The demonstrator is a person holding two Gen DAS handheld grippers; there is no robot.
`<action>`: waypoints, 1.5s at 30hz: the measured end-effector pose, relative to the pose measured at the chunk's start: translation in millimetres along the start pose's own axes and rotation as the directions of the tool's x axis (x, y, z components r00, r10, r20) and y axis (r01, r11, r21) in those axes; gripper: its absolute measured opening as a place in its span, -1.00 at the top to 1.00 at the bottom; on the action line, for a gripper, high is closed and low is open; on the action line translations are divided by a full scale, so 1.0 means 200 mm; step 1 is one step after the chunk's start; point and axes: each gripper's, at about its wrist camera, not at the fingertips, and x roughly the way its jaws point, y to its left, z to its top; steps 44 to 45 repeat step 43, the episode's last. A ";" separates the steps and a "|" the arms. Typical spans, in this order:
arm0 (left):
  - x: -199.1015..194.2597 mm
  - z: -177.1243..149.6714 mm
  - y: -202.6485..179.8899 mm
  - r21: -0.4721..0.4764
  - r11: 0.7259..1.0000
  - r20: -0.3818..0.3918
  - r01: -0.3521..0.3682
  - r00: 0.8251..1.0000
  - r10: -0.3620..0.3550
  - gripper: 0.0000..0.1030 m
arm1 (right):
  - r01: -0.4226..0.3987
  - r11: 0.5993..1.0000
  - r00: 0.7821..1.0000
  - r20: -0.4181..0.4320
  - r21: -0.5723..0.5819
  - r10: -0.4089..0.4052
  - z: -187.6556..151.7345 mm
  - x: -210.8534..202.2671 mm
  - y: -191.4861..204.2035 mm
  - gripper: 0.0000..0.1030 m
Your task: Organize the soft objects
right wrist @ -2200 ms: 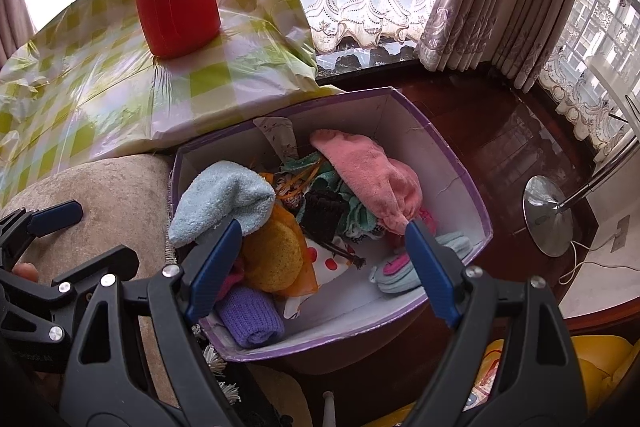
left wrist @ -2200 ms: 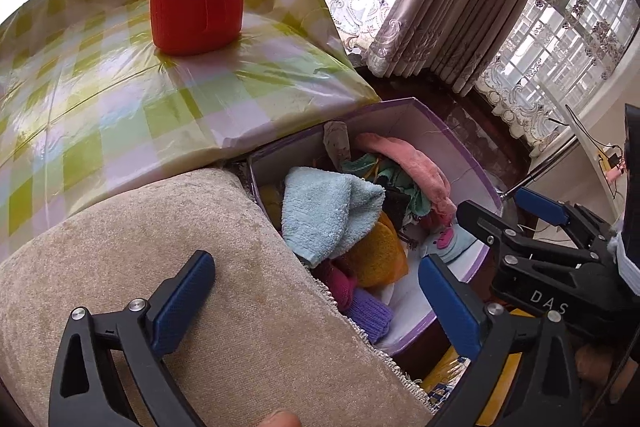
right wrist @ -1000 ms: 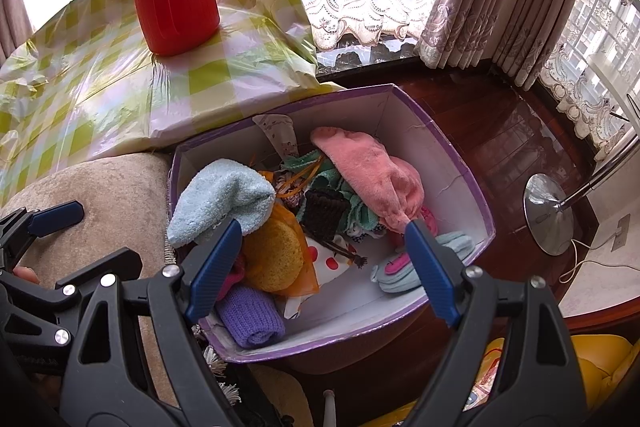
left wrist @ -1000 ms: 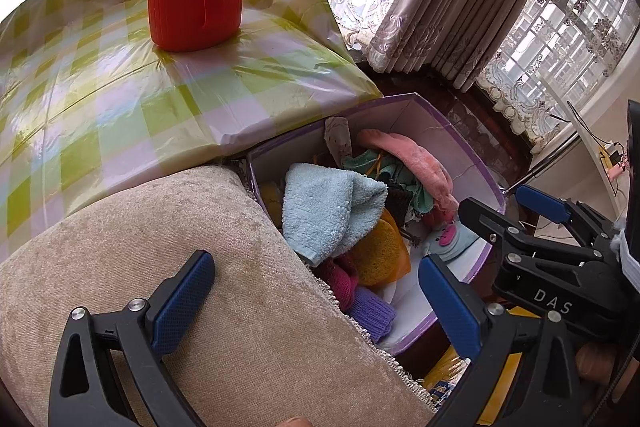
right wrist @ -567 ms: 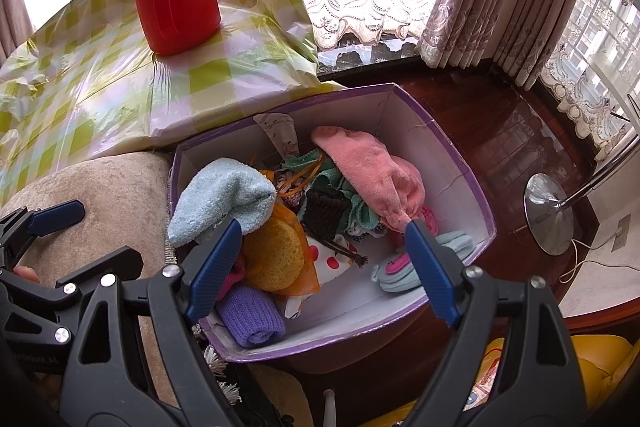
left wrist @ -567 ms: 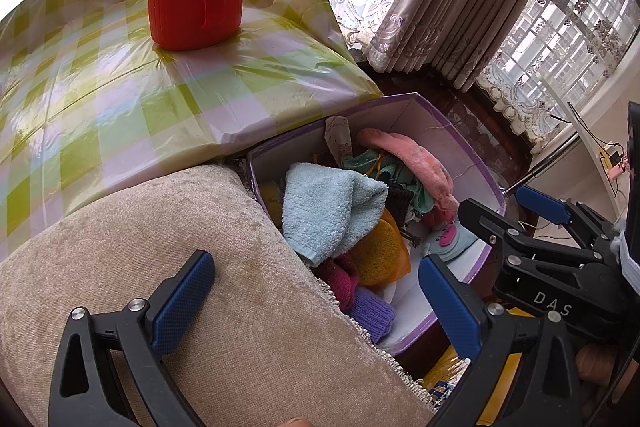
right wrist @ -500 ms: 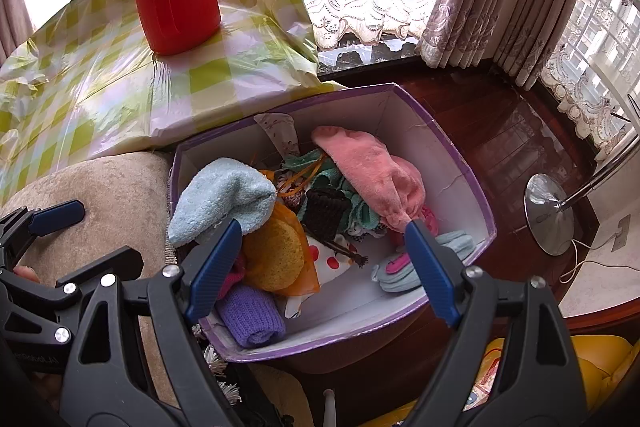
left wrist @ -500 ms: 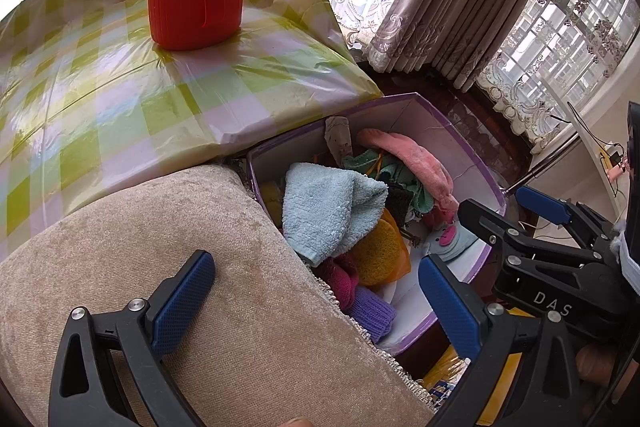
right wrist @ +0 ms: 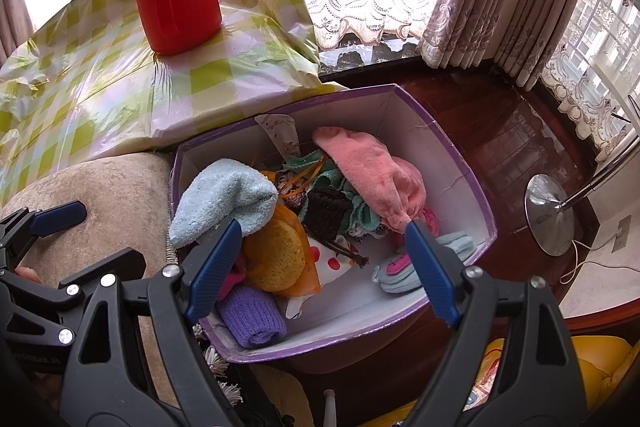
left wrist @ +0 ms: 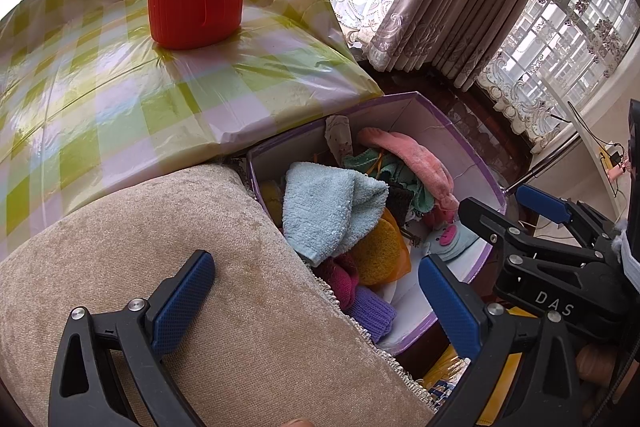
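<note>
Soft stuff is all piled in the purple box (right wrist: 452,151), centre of the right view: blue towel (right wrist: 224,203) on the left, pink cloth (right wrist: 372,167) on the right. Both claws are spread and carrying nothing; the right gripper (right wrist: 324,267) hangs over the box, the left gripper (left wrist: 312,299) over the beige cushion (left wrist: 160,247). This fits sorting just starting or a final drop-off, so no telling the next move. Basically nothing has shifted since the earlier frames.
</note>
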 end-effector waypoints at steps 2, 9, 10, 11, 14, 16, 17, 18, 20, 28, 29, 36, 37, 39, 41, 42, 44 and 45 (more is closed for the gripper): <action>0.00 0.00 0.00 0.000 1.000 0.000 0.000 1.000 0.000 -0.99 | 0.000 1.000 1.000 -0.001 0.001 0.000 0.00 0.00 0.00 -0.66; 0.00 0.00 0.00 -0.001 1.000 -0.002 0.000 1.000 0.000 -0.99 | 0.000 1.000 1.000 0.000 0.000 0.000 0.00 0.00 0.00 -0.66; 0.00 0.00 0.00 -0.001 1.000 -0.002 0.000 1.000 0.000 -0.99 | 0.000 1.000 1.000 0.000 0.001 0.000 0.00 0.00 0.00 -0.66; 0.00 0.00 0.00 -0.001 1.000 -0.002 0.000 1.000 0.000 -0.99 | 0.000 1.000 1.000 -0.001 0.001 0.000 0.00 0.00 0.00 -0.66; 0.00 0.00 0.00 0.000 1.000 -0.004 0.000 1.000 0.000 -0.99 | -0.004 1.000 1.000 -0.004 -0.003 0.004 0.01 0.01 0.01 -0.66; 0.00 0.00 0.00 0.000 1.000 -0.004 0.000 1.000 0.000 -0.99 | -0.006 1.000 1.000 -0.005 -0.004 0.006 0.01 0.01 0.01 -0.66; 0.00 0.00 0.00 0.000 1.000 -0.004 0.000 1.000 0.000 -0.99 | -0.006 1.000 1.000 -0.004 -0.004 0.006 0.01 0.01 0.01 -0.66; 0.00 0.00 0.00 0.000 1.000 -0.004 0.000 1.000 0.000 -0.99 | -0.006 1.000 1.000 -0.004 -0.004 0.006 0.01 0.01 0.01 -0.66; 0.00 0.01 0.00 -0.001 1.000 -0.004 0.001 1.000 -0.001 -0.99 | -0.006 1.000 1.000 -0.004 -0.004 0.006 0.01 0.01 0.01 -0.66; 0.00 0.01 0.00 -0.001 1.000 -0.005 0.001 1.000 -0.001 -0.99 | -0.007 1.000 1.000 -0.005 -0.004 0.007 0.01 0.01 0.01 -0.66; 0.00 0.01 0.00 -0.001 1.000 -0.005 0.001 1.000 -0.001 -0.99 | -0.007 1.000 1.000 -0.006 -0.004 0.007 0.01 0.01 0.01 -0.66; 0.00 0.00 0.00 -0.001 1.000 -0.006 0.001 1.000 -0.001 -0.99 | -0.007 1.000 1.000 -0.006 -0.003 0.007 0.01 0.01 0.01 -0.66; 0.00 0.00 0.00 0.000 1.000 -0.006 0.001 1.000 -0.001 -0.99 | -0.008 1.000 1.000 -0.007 -0.002 0.007 0.01 0.02 0.00 -0.66; 0.00 0.00 0.01 0.003 1.000 0.001 0.004 1.000 -0.004 -0.99 | -0.008 1.000 1.000 -0.008 0.000 0.008 0.00 0.02 0.00 -0.66; 0.00 0.00 0.00 0.011 1.000 0.000 -0.003 1.000 0.003 -0.99 | -0.009 1.000 1.000 -0.009 0.001 0.009 -0.01 0.02 0.00 -0.66; 0.00 0.00 0.00 0.015 1.000 0.000 -0.006 1.000 0.006 -0.99 | -0.009 1.000 1.000 -0.008 0.001 0.009 -0.01 0.02 -0.01 -0.66; 0.00 0.00 0.00 0.014 1.000 -0.002 -0.006 1.000 0.006 -0.99 | -0.009 1.000 1.000 -0.009 0.002 0.009 -0.01 0.02 -0.01 -0.66; 0.00 0.00 0.00 0.014 1.000 -0.002 -0.006 1.000 0.006 -0.99 | -0.009 1.000 1.000 -0.009 0.002 0.009 -0.01 0.02 -0.01 -0.66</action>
